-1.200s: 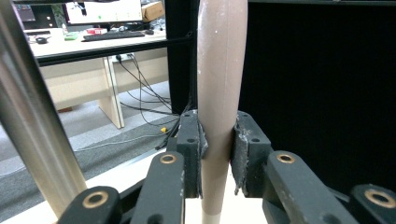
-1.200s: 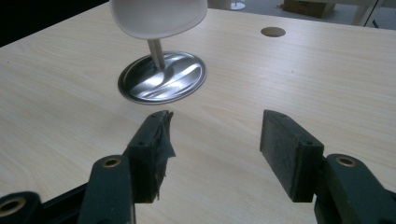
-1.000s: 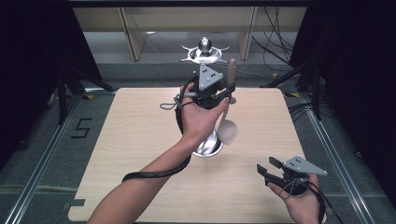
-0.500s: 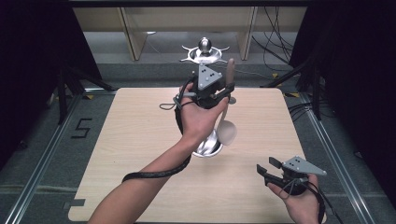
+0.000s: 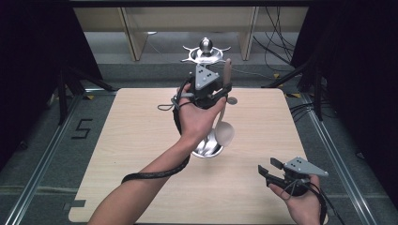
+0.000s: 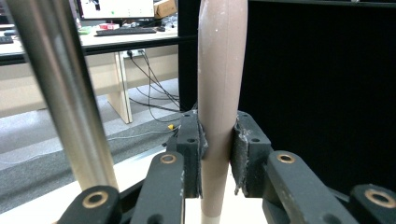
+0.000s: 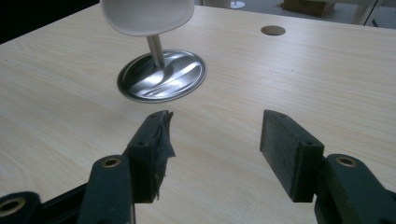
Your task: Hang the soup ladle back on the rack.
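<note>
Above the counter (image 5: 141, 140), your left gripper (image 5: 224, 91) clamps the spoon (image 5: 224, 132) by its handle, bowl hanging beside the metal stand (image 5: 206, 149), likely for hanging; your right gripper (image 5: 272, 168) waits open, empty, nearby.

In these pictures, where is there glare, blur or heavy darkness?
High view: even light on the wooden table, with black curtains either side dark. Left gripper view: the steel rod shows a bright streak and is soft, while the spoon handle is sharper. Right gripper view: the metal base plate glares, and the near pads are slightly soft.
</note>
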